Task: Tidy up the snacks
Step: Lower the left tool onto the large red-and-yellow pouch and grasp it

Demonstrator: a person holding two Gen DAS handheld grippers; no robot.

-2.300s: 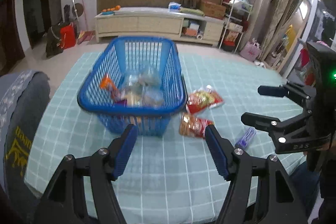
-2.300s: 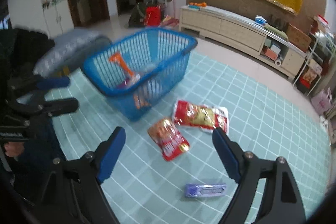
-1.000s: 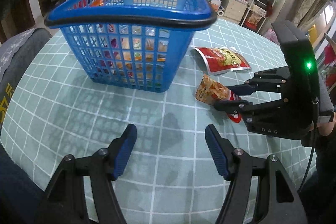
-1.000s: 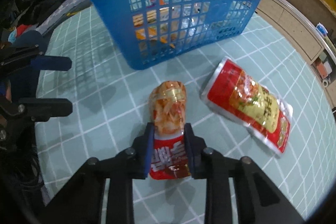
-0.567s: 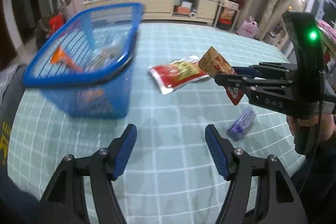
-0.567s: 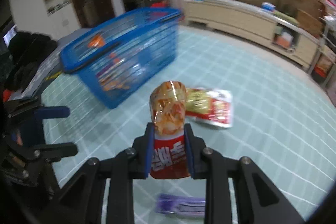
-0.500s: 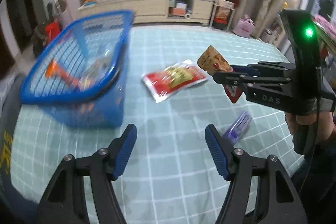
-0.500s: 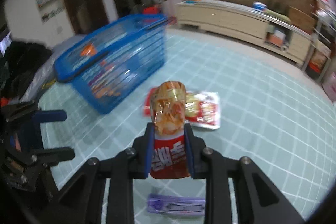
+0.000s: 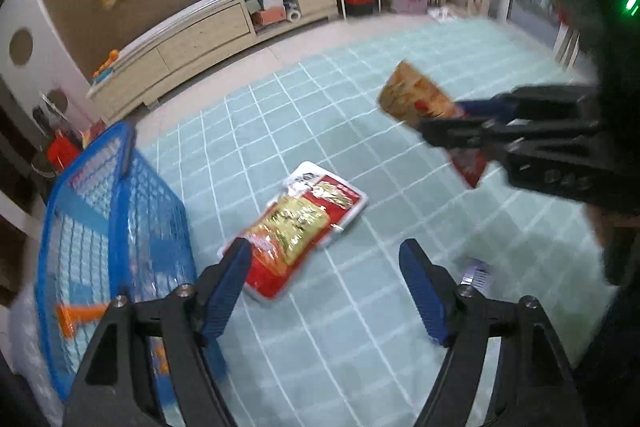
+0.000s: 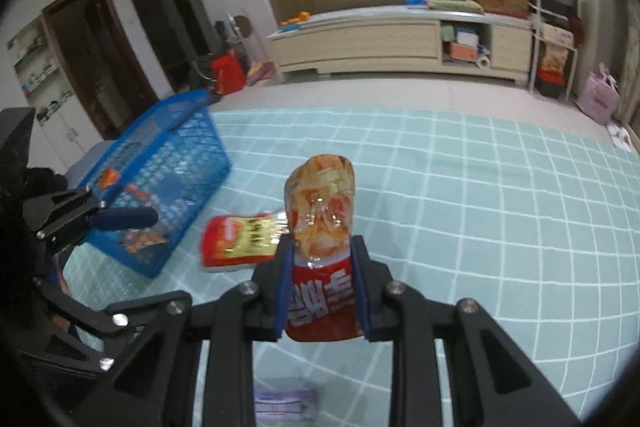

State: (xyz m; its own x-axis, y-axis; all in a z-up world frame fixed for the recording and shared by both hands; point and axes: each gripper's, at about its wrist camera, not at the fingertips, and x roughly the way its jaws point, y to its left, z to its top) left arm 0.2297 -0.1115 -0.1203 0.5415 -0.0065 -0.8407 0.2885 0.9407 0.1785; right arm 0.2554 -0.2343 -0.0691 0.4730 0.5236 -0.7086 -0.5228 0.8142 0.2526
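Right gripper (image 10: 322,291) jaws clamped on red snack pouch (image 10: 320,227), lifted, next drop in blue basket (image 10: 160,179). Left gripper (image 9: 326,291) jaws opening, empty, above big snack bag (image 9: 300,219) beside basket.

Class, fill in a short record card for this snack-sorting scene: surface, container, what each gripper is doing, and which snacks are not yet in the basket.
surface: teal checked cloth
container: blue basket, some snacks already inside
right gripper: shut on orange-and-red snack pouch, held off the cloth
left gripper: jaws opening, nothing between them
loose on cloth: red-and-yellow snack bag beside the basket; purple packet near the front edge
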